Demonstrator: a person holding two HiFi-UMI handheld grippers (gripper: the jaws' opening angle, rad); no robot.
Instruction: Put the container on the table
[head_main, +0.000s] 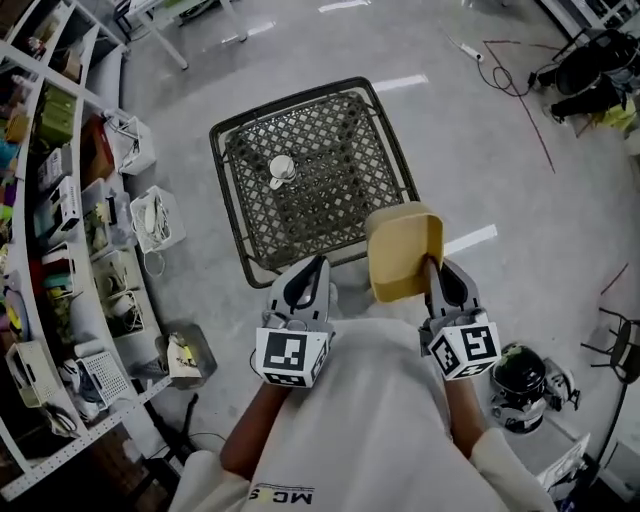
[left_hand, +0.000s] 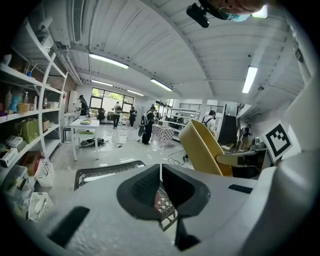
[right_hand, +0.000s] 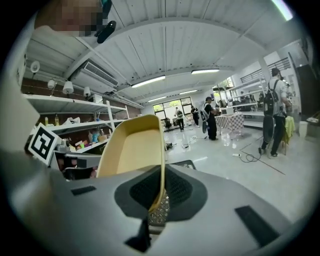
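A: What is the room like, and what is the surface?

B: It is a big workshop with a pale grey concrete floor (head_main: 480, 150). Open shelves (head_main: 60, 200) crowded with boxes and small goods run down the left side. In the middle stands a square bench (head_main: 330, 215) of dark metal lattice, and a small white object (head_main: 282, 170) rests on its far left part. Cables (head_main: 520, 90) trail over the floor at the far right. The left gripper view shows a white table (left_hand: 85, 125) and several people standing far off under strip lights.

A: Where is the container?

B: The container (head_main: 405, 252) is a shallow yellow tray held in the air by the right claw (head_main: 430, 265). From the head view it overlaps the near right corner of the bench, and its hollow side shows. I cannot tell how high above the lattice it hangs.

A: How does the claw hold it?

B: In the right gripper view, the right claw (right_hand: 162, 172) is pinched on one side wall of the container (right_hand: 132, 150), which rises away from the jaws.

A: And the other claw?

B: The left claw (head_main: 318, 262) is just beside it, over the near edge of the bench. In the left gripper view, its jaws (left_hand: 161, 167) are pressed together with nothing between them, and the container (left_hand: 202, 147) shows to its right.
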